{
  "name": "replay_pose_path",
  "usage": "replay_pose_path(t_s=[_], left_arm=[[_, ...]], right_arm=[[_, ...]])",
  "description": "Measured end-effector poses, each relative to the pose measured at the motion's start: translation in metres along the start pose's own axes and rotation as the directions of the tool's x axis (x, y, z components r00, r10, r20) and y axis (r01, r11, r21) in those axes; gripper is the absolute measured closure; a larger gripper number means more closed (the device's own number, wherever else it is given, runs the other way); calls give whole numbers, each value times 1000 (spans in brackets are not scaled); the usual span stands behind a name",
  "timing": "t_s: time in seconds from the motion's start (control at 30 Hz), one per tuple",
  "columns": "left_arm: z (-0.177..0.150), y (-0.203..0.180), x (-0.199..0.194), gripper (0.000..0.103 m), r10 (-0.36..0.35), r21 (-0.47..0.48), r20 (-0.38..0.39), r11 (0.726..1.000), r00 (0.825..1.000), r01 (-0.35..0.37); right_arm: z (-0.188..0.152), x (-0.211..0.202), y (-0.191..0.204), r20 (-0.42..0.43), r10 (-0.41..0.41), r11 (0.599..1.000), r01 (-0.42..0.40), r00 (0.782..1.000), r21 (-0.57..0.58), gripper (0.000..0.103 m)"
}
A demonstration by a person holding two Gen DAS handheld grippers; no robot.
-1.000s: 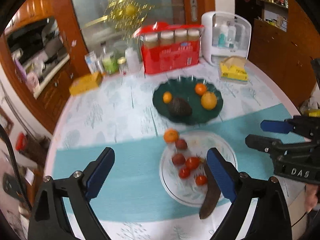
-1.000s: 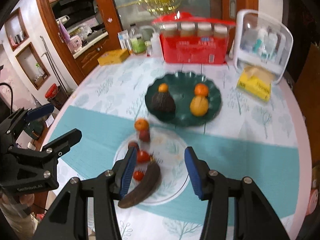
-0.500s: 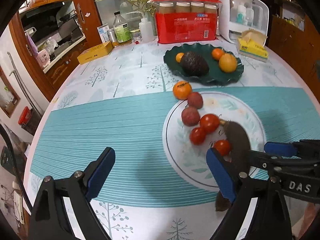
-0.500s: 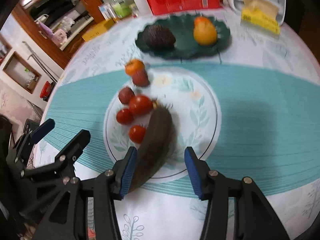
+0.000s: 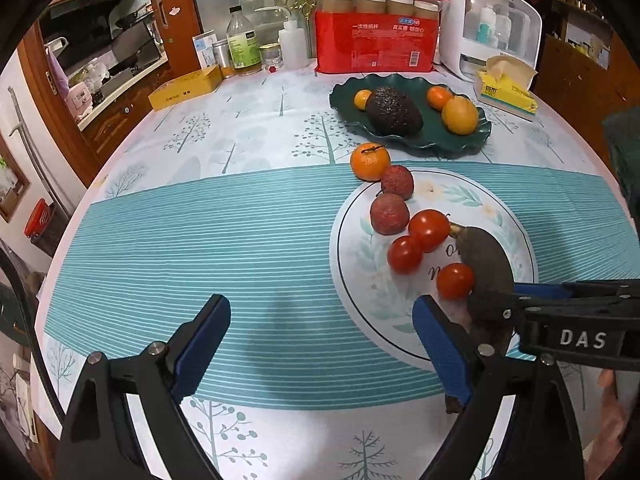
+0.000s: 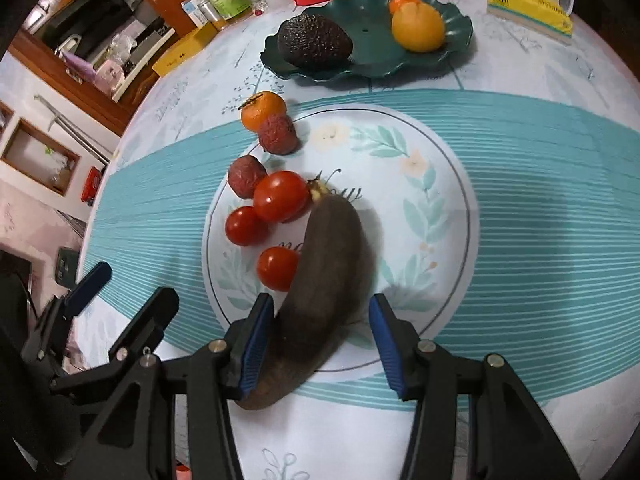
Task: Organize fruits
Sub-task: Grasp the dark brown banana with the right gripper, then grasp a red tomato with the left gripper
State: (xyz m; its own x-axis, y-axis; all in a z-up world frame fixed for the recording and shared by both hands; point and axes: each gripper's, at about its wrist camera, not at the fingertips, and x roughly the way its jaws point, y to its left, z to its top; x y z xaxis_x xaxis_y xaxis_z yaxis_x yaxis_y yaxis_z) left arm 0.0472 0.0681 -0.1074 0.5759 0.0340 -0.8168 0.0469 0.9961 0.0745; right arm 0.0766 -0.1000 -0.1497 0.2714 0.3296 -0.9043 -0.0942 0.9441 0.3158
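Fingers of the right gripper (image 6: 320,334) straddle the near end of a blackened banana (image 6: 328,276) on the white plate (image 6: 440,208); one pad is against its skin, the other stands clear, so nothing is grasped yet. That low straddle looks like the setup for lifting it. The left gripper (image 5: 320,336) hangs wide open over the striped teal cloth (image 5: 200,240), holding nothing, probably waiting its turn. Three tomatoes (image 6: 280,196) and two lychees (image 6: 278,134) crowd the plate's left edge, a tangerine (image 5: 370,161) just off it. Farther back, a dark green dish (image 5: 408,144) holds an avocado (image 5: 394,110) and oranges, likely the destination. Beyond are a red package (image 5: 374,46), bottles and wooden cabinets.
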Motion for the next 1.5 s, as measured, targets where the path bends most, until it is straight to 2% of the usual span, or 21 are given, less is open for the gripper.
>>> replay_pose_path(t_s=[0.13,0.17,0.4,0.7,0.83,1.07,1.1,1.2,1.27,1.37,1.5], left_arm=[[0,1,2,11,-11,-5,-11,1000,1000,11],[0,0,4,11,-19,-4,-18,1000,1000,19],[0,-18,14,11,-44,42,-51,998,998,46],[11,-43,30,11,-159,42,-117,985,980,165],[14,-55,37,12,-171,48,-139,983,975,179],[14,-70,50,36,-191,25,-181,980,965,198],[15,-71,52,43,-193,22,-186,979,963,200],[16,-73,54,58,-172,26,-177,983,969,179],[16,-73,54,63,-173,23,-170,984,970,179],[17,-73,54,77,-177,16,-165,983,970,182],[16,-71,53,79,-200,-5,-160,979,967,202]], right_arm=[[1,4,2,11,10,1000,-10,1000,-3,56],[2,4,2,16,10,1000,-10,1000,-5,61],[1,1,-8,5,30,1000,-30,1000,6,63],[5,-15,-38,31,-62,998,62,998,15,63],[6,-21,-52,44,-81,996,80,996,23,63],[4,-24,-62,55,-63,998,62,996,19,63],[4,-24,-62,57,-61,998,61,996,15,63],[4,-24,-62,60,-54,999,53,997,9,63],[4,-24,-63,59,-46,999,46,997,8,63],[4,-24,-64,60,-34,999,34,998,6,63],[4,-24,-66,64,-14,1000,13,998,2,63]])
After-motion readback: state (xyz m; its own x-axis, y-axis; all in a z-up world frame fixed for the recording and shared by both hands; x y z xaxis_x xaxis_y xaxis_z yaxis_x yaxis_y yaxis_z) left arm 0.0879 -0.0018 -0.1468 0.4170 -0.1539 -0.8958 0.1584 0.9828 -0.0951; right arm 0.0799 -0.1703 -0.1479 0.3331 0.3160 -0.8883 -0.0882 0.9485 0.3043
